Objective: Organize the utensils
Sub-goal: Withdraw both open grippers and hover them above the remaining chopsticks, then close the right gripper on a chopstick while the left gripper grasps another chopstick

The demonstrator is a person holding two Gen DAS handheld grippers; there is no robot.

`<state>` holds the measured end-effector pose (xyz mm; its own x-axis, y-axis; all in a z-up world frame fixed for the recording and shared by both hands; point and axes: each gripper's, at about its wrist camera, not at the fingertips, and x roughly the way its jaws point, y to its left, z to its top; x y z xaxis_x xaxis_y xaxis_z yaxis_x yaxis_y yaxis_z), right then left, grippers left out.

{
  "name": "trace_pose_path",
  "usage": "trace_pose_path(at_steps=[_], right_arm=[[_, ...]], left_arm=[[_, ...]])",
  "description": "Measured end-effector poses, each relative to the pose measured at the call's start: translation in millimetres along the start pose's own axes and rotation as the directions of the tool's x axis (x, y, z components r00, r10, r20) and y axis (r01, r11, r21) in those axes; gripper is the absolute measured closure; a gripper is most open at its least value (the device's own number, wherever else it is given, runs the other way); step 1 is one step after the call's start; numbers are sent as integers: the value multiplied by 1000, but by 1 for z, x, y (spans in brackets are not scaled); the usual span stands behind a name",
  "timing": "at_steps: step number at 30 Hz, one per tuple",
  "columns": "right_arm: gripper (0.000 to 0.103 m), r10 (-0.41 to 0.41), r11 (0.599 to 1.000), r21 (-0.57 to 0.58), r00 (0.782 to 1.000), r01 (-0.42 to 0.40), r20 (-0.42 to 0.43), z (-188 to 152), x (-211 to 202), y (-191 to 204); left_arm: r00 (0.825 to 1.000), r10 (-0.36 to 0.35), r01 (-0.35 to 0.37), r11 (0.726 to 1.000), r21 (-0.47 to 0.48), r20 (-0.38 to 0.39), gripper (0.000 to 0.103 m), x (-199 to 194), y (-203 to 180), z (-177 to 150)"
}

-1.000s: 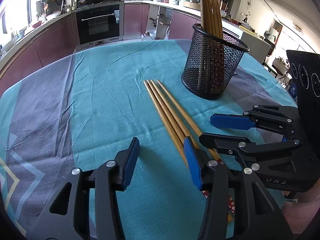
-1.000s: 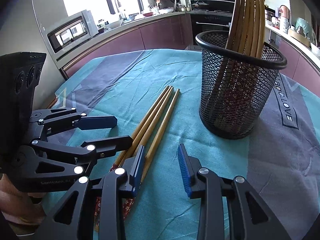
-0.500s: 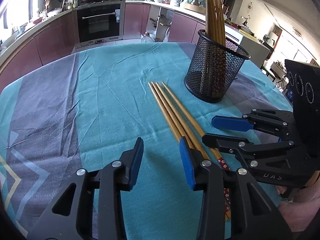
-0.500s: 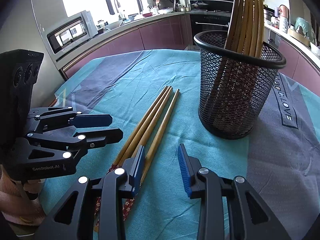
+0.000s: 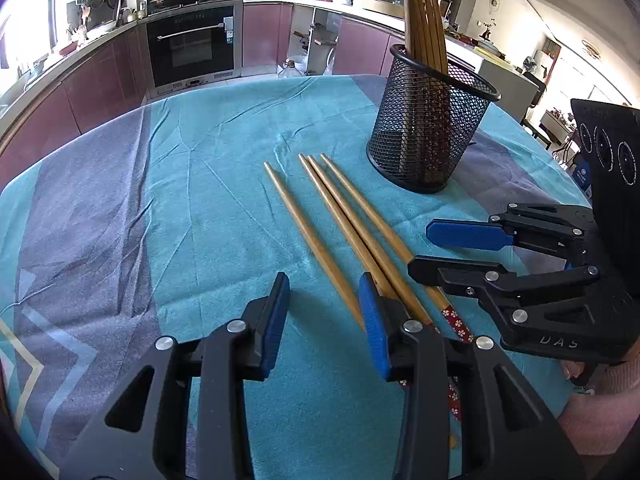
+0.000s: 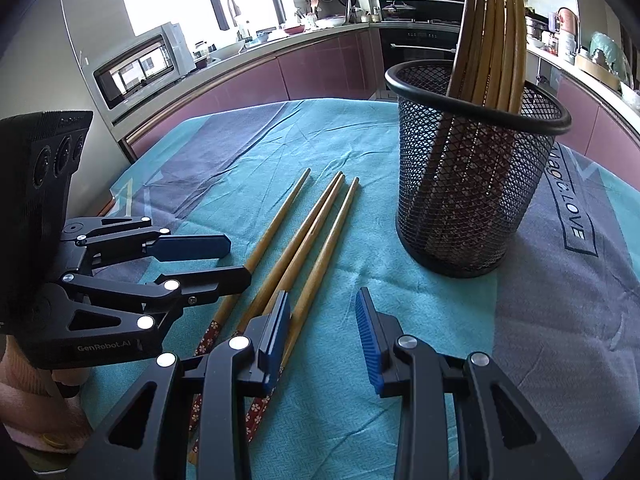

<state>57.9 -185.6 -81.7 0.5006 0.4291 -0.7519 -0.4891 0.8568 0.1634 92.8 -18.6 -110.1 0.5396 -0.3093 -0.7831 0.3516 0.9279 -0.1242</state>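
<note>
Several wooden chopsticks lie on the teal cloth. Three chopsticks point(image 5: 352, 220) point(image 6: 320, 232) lie close together. A single chopstick point(image 5: 304, 228) point(image 6: 280, 216) lies apart on their left. A black mesh holder point(image 5: 428, 136) point(image 6: 468, 184) stands upright beyond them with several chopsticks point(image 5: 424, 16) point(image 6: 492, 32) in it. My left gripper point(image 5: 324, 320) point(image 6: 240, 260) is open just above the near ends. Nothing is between its pads, and the single chopstick runs under its right finger. My right gripper point(image 6: 322, 336) point(image 5: 420, 251) is open too, with the bundle passing under its left finger.
The tablecloth point(image 5: 180, 208) has grey and teal bands and creases. Its far edge drops toward purple kitchen cabinets and an oven point(image 5: 192, 44). A microwave point(image 6: 140, 68) sits on the counter at the left. A pink sleeve point(image 5: 600, 412) shows behind the right gripper.
The left gripper's jaws have narrowed. One chopstick has slid left, away from the other three. The right gripper has kept its place and its gap.
</note>
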Motion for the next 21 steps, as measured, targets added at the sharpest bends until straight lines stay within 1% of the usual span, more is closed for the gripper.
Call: trace_pose_path(at_steps=[4,8,10,13,16,17,18,21], right_arm=[[71,-5,1000,-9,1000,5,-2,1,0,1],[72,-12,1000,-20,1000,12,-5,2,1,3],[72,-16,1000,-26,1000,15,-8,3,2,4],[77,-21,999,-32,1000,21,-14,4,2,4],[78,-21,999,-30,1000,21,-19,4,3,4],[78,-23,999,-31,1000,23,-20,5,4,4],[78,-25,999,-32,999,25,-20,5,4,4],[78,-28,999,-29,999,27,-19,7,7,4]], left_arm=[[1000,-1,1,1000,7,0,71,1,0,1],[1000,-25,25,999,22,-2,84,0,1,0],[999,-32,33,999,25,-8,86,0,1,-1],[999,-35,36,999,18,-10,88,-2,2,-4],[999,-31,31,1000,-4,-10,87,-3,3,-5],[1000,-29,29,999,-14,-7,76,-3,3,-4],[1000,-23,23,1000,-15,1,71,-4,4,-3],[1000,15,-15,1000,-23,1,71,0,5,2]])
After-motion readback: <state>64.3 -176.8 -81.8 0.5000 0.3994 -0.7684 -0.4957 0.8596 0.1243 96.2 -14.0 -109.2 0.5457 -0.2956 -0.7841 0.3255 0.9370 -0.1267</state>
